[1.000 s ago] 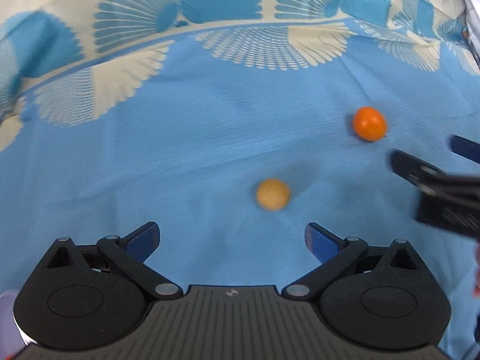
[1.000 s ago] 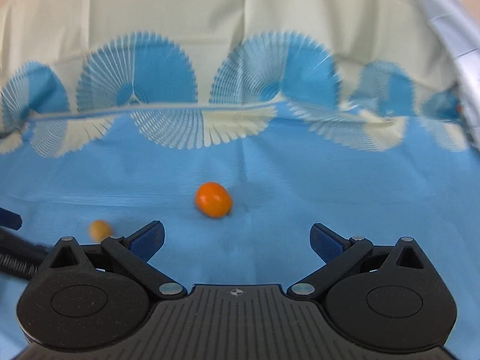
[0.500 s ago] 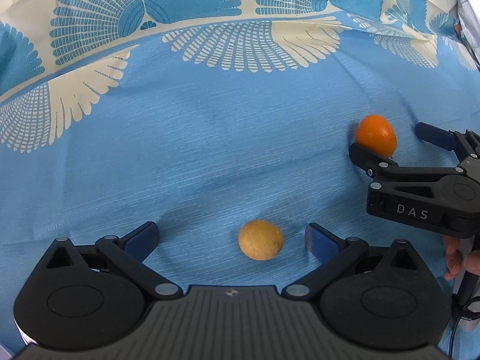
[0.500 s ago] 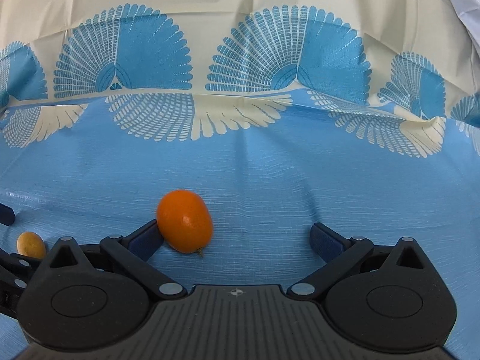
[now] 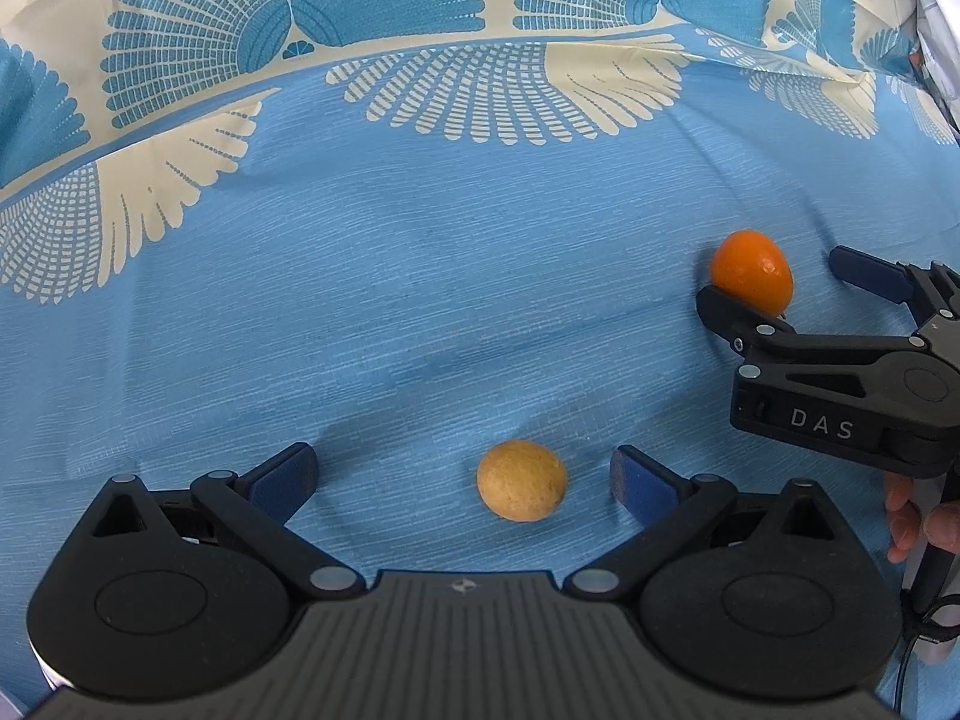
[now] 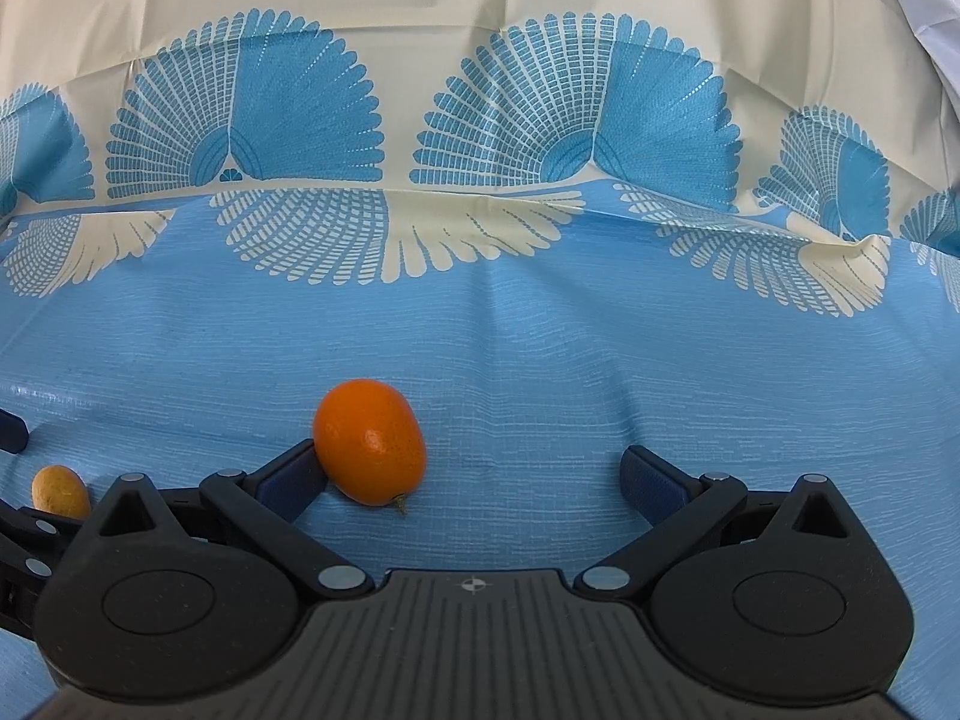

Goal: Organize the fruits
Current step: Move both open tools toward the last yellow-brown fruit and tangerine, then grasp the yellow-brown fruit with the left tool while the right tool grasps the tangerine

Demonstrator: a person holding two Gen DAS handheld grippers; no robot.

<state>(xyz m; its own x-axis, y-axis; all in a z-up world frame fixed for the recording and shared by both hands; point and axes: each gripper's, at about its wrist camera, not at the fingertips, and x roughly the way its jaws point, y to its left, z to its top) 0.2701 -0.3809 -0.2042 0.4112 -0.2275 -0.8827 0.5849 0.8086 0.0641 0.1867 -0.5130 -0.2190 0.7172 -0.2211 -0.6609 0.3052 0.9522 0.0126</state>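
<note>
Tan round fruit sits on the blue cloth between the left gripper fingers, jaws apart, right of centre. Farther off, orange kumquat touches the right gripper left finger, jaws apart, long axis diagonal.

two fruits are counted on one cloth. one orange fruit is seen at the far right in the left wrist view, and one tan fruit is seen near the middle. in the right wrist view the same two are counted: the orange fruit near the centre and the tan fruit at the near left. two grippers are counted, the left gripper and the right gripper, each with two blue-tipped fingers. one hand is partly seen.
</note>
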